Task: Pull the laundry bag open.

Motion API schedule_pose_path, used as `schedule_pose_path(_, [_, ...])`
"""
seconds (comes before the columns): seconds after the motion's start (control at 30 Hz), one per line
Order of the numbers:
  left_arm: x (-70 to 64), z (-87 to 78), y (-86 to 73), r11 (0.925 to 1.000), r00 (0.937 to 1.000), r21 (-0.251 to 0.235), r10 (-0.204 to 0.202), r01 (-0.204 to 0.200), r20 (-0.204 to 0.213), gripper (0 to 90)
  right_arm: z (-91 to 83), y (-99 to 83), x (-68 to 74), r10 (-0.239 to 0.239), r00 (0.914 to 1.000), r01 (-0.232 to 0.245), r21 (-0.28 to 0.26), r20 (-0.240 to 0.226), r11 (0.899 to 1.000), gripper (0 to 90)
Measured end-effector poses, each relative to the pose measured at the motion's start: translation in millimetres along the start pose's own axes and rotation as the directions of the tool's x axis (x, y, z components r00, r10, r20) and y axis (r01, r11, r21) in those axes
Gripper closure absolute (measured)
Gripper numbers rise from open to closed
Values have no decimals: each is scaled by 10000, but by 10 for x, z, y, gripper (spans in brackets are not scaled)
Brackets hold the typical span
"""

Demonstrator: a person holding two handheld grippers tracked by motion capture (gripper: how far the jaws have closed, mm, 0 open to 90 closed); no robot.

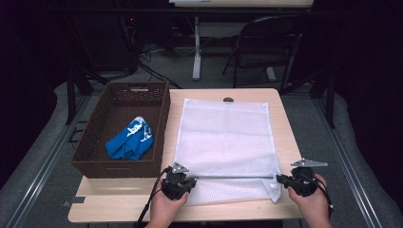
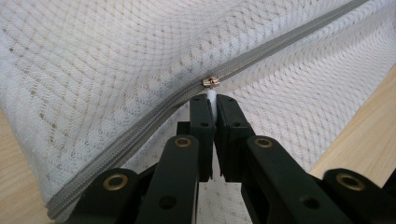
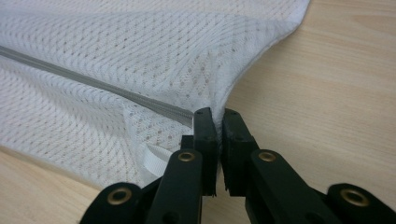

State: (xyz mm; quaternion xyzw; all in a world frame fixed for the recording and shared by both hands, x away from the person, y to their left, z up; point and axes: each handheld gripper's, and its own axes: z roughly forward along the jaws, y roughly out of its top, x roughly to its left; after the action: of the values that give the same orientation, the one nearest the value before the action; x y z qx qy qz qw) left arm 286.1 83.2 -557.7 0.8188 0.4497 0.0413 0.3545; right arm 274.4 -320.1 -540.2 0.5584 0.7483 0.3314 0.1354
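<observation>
Mesh bag (image 1: 223, 142) lies flat on the table (image 1: 280, 118), basket (image 1: 119, 166) with blue cloth (image 1: 129, 140) to its left. Zipper (image 1: 233, 177) runs left-right along the bag's near edge, so its long axis is across the table, straight between the 2 grippers.

Left gripper (image 1: 183, 183) is at the zipper's left end, jaws clamped together on the white pull tab (image 2: 212, 99) just below the brass slider (image 2: 210, 82). Right gripper (image 1: 284, 180) is at the far right end, jaws pinched on the bag's corner fabric (image 3: 215, 105) where the zipper stops.

Judgement: slider travel is along that axis, left to right, toward the right gripper. Right hand anchors the end; left does the pull. Keep the pull in line with the zipper or the mesh will bunch.
</observation>
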Motion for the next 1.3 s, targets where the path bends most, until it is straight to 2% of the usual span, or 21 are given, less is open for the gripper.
schedule_pose_path(0.07, [15,-11,-9,10000,10000,19,34,-33,-78,864,-1,-2,-3,-64,9999,64,14,124,10000,860])
schedule_pose_path(0.13, [38,-26,-24,10000,9999,-21,-92,92,-70,865,-1,-4,-16,68,10000,-68,5,-42,10000,860])
schedule_pose_path(0.33, [111,-88,-63,9999,9997,36,-162,162,-175,865,-5,-4,-28,68,9999,-68,7,96,10000,861])
schedule_pose_path(0.43, [187,-168,-112,9996,9994,66,-271,272,-217,864,-2,-6,-33,84,9999,-84,-2,81,10000,860])
schedule_pose_path(0.67, [256,-259,-180,9994,9990,49,-335,336,-295,864,9,-4,-24,34,9999,-34,3,121,10000,860])
schedule_pose_path(0.93, [360,-367,-257,9990,9972,-67,-453,450,-591,864,21,-1,-45,39,9996,-42,94,263,9999,860])
schedule_pose_path(1.3, [449,-452,-323,9980,9965,-50,-626,624,-556,863,55,12,-49,-13,9996,8,157,280,9999,860])
